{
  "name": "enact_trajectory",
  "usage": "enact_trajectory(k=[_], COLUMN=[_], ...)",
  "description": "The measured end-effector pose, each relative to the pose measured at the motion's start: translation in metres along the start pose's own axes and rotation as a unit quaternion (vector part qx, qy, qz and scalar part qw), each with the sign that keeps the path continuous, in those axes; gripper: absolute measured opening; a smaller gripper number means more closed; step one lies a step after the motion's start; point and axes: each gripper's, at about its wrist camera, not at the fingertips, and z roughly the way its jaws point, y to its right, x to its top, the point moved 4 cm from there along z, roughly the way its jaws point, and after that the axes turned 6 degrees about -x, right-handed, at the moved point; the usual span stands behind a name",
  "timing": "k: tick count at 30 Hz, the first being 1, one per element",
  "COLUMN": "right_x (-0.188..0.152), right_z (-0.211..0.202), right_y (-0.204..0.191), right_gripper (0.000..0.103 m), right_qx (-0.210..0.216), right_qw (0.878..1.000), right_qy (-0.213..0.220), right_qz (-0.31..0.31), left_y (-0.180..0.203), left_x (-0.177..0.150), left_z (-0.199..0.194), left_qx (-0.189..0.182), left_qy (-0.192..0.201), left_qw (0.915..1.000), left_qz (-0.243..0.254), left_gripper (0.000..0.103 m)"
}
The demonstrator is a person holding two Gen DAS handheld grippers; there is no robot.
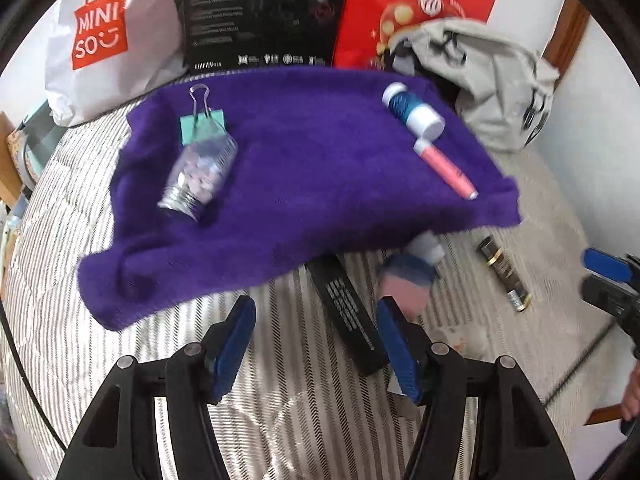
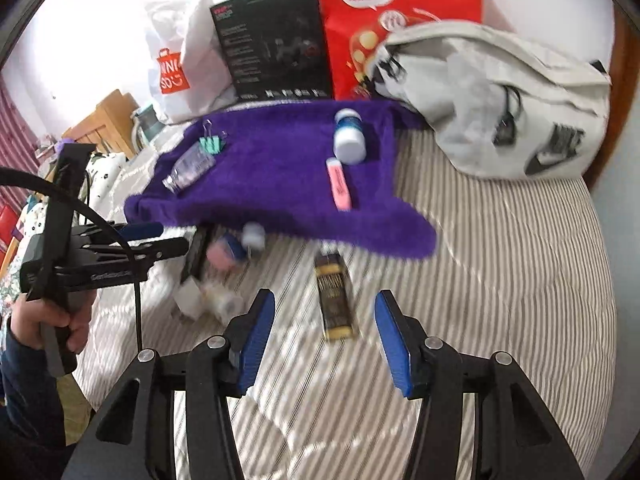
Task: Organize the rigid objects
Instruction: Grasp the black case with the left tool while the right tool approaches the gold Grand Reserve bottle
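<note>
Lying just ahead of the right gripper, between its spread blue pads and untouched, was the dark gold-capped tube on the striped bed cover, long axis near to far. Hovered released and empty to the left, over a black flat box: the left gripper, farther from the tube.

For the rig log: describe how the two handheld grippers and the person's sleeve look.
Both the left gripper and the right gripper have black angular frames with silver rivets and flat blue ribbed finger pads. Seen from the side, the left one has a black pistol-style handle, white lettering too blurred to read, and a black cable. The sleeve is dark navy.
</note>
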Motion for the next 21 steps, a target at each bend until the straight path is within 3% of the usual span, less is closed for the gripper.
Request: enact_trajectory(k=[4, 8, 16, 17, 18, 21], right_x=[-0.022, -0.034, -0.03, -0.029, -0.028, -0.021], right_z=[0.003, 0.007, 0.021, 0.025, 0.029, 0.043], right_y=[0.006, 0.007, 0.0, -0.001, -0.002, -0.004], right_gripper=[0.052, 0.052, 0.052, 0.052, 0.052, 0.052], right_qx=[0.0, -0.006, 0.015, 0.015, 0.015, 0.02], right_qw=[1.0, 0.999, 0.999, 0.999, 0.999, 0.999], right_qy=[-0.019, -0.03, -0.028, -0.031, -0.035, -0.033], right_qz=[0.013, 0.012, 0.014, 0.014, 0.014, 0.016], left_y=[0.006, 0.007, 0.002, 0.004, 0.006, 0.013], left_x=[-0.006, -0.011, -0.011, -0.01, -0.01, -0.008], left_z=[0.016, 0.014, 0.013, 0.013, 0.013, 0.013], left_qx=[0.005, 0.039, 0.05, 0.048, 0.043, 0.034], left_qy=[-0.013, -0.006, -0.002, 0.002, 0.003, 0.005], left_qw=[0.9999, 0.9988, 0.998, 0.9979, 0.9981, 0.9977], left_qz=[0.0, 0.029, 0.038, 0.043, 0.044, 0.058], left_gripper=[0.061, 0.063, 0.06, 0.054, 0.036, 0.022])
